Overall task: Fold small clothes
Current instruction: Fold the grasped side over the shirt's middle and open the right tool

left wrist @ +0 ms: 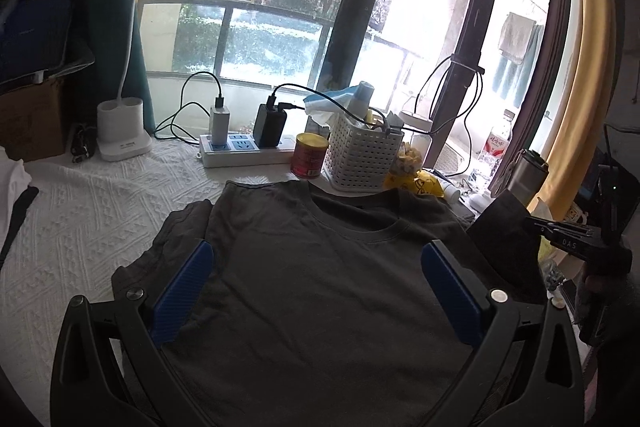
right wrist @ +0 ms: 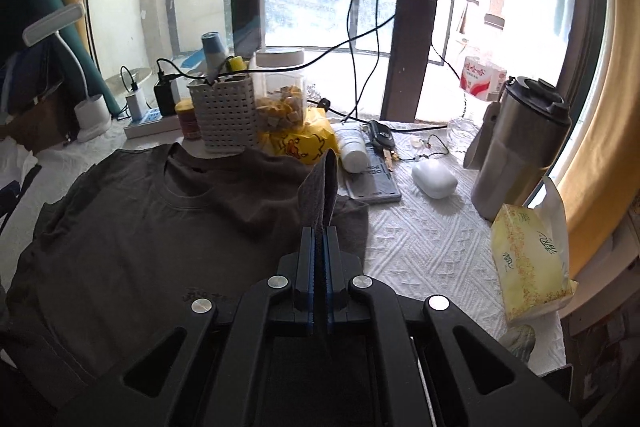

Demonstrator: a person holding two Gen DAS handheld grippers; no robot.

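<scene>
A dark grey T-shirt point(left wrist: 320, 287) lies flat on the white textured cloth, collar point(left wrist: 360, 227) toward the window. My left gripper point(left wrist: 320, 263) hovers over the shirt's chest, open, with its blue pads point(left wrist: 188, 287) wide apart and nothing pinched. My right gripper point(right wrist: 319, 233) is shut on the shirt's right sleeve point(right wrist: 320, 187), and a fold of the fabric stands up from between its pads. In the left wrist view the right gripper point(left wrist: 540, 225) is at the far right, with the sleeve point(left wrist: 500, 223) lifted off the table.
Behind the collar stand a white perforated basket point(left wrist: 360, 155), a red can point(left wrist: 310, 155), a power strip point(left wrist: 244, 151) with chargers and a white lamp point(left wrist: 122, 131). To the right are a yellow bag point(right wrist: 298, 143), a white case point(right wrist: 434, 179), a steel tumbler point(right wrist: 516, 147) and a tissue pack point(right wrist: 528, 259).
</scene>
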